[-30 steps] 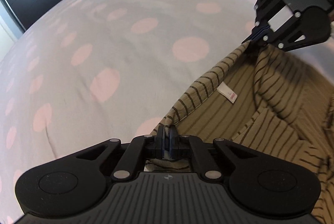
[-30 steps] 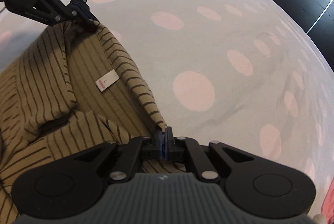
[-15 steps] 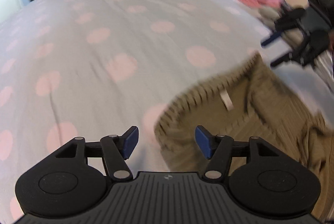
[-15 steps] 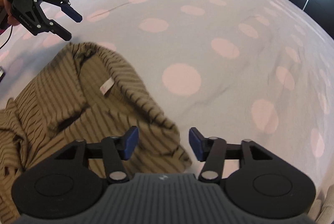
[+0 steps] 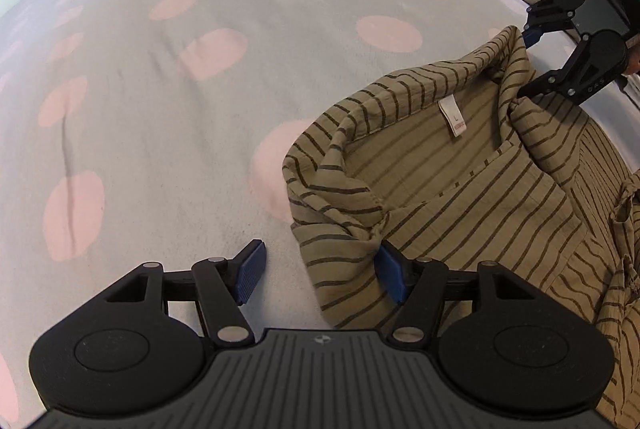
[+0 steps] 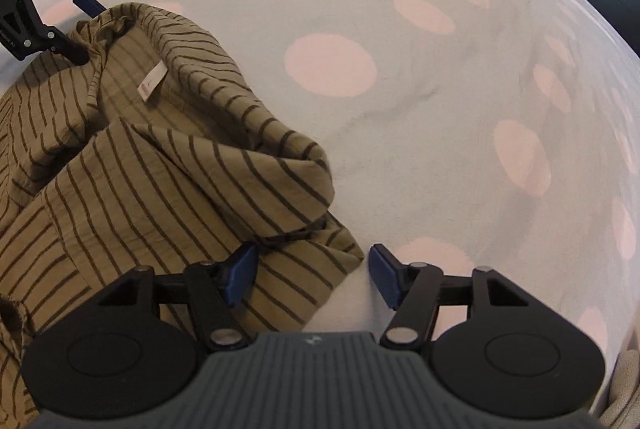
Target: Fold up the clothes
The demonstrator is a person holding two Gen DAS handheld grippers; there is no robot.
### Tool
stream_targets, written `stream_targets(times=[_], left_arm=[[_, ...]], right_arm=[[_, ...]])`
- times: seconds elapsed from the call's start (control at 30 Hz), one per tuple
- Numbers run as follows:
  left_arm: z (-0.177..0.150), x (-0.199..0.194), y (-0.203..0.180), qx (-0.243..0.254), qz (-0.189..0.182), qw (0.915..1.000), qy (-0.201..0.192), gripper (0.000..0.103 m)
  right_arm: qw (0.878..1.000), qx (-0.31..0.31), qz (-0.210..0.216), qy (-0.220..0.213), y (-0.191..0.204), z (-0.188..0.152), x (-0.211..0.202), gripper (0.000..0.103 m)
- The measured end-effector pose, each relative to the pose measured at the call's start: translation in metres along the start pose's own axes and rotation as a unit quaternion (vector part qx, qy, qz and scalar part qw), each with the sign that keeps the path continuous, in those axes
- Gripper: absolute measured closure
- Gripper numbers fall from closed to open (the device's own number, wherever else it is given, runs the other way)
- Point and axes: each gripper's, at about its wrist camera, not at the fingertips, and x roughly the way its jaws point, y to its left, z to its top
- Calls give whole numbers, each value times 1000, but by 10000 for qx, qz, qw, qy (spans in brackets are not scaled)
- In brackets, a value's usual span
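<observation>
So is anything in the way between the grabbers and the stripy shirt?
No, nothing visible. Both grippers are open right at the striped shirt: the left gripper and the right gripper each already have shirt cloth between their fingers.

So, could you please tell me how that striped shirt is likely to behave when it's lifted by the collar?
The striped shirt will probably drape limply: its collar already slumps into soft folds on the bedspread. It looks thin and crinkled, so likely light. The weave seems textured, so it should not slip easily.
</observation>
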Motion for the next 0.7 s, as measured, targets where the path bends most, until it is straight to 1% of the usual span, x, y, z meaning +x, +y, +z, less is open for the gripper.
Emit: stream_targets(times=[0.03, 0.07, 0.1, 0.13, 0.17, 0.2, 0.27, 0.33, 0.5, 0.6, 0.7], left_arm=[[0, -1, -2, 34, 24, 10000, -31, 47], [1, 0, -4, 13, 16, 10000, -76, 52], [2, 0, -6, -12, 7, 9999, -122, 63], [4, 0, -7, -67, -55, 9998, -162, 69], [5, 0, -9, -114, -71, 9997, -179, 77], [7, 1, -9, -133, -80, 9997, -213, 87], [8, -5, -11, -204, -156, 9993, -289, 95], [8, -17, -12, -217, -104, 9988, -422, 96], [8, -61, -15, -295, -67, 9965, -773, 97], [5, -92, -26, -239, -36, 9948, -985, 97], [0, -121, -44, -114, -12, 9930, -1173, 97]], right_arm=[[10000, -38, 31, -32, 2, 0, -1, 60], [9999, -77, 61, -65, 5, 0, -2, 65], [9998, -115, 92, -97, 7, 0, -3, 78], [9998, -147, 127, -107, 10, 0, -4, 92], [9997, -182, 129, -87, 12, 1, -5, 93], [9996, -243, 70, -82, 15, 2, -7, 94], [9995, -292, -8, -127, 18, 3, -14, 95], [9994, -228, -64, -236, 23, 4, -23, 96], [9980, -10, -97, -617, 19, -2, -77, 96], [9961, -77, -142, -872, 30, -8, -116, 96], [9933, -150, -186, -1129, 49, -17, -153, 96]])
